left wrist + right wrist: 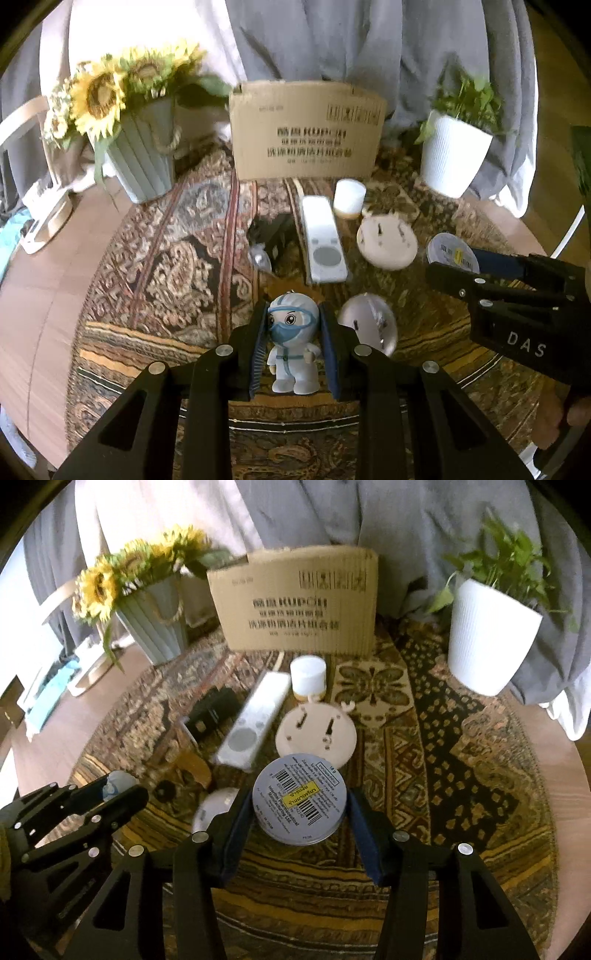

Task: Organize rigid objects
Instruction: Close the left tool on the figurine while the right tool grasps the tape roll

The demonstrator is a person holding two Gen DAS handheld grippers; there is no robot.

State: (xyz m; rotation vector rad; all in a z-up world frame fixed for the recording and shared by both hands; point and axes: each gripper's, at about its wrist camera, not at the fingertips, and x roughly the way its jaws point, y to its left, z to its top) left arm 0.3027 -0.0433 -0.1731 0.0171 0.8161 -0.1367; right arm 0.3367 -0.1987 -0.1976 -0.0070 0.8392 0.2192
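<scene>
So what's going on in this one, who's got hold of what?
A person is sorting small items on a patterned rug, a handheld gripper in each hand. The left gripper is shut on a small figurine in a white suit and blue mask. The right gripper is shut on a round tin with barcode labels. A white remote, a round white disc, a white jar and a cardboard box remain on the rug.
</scene>
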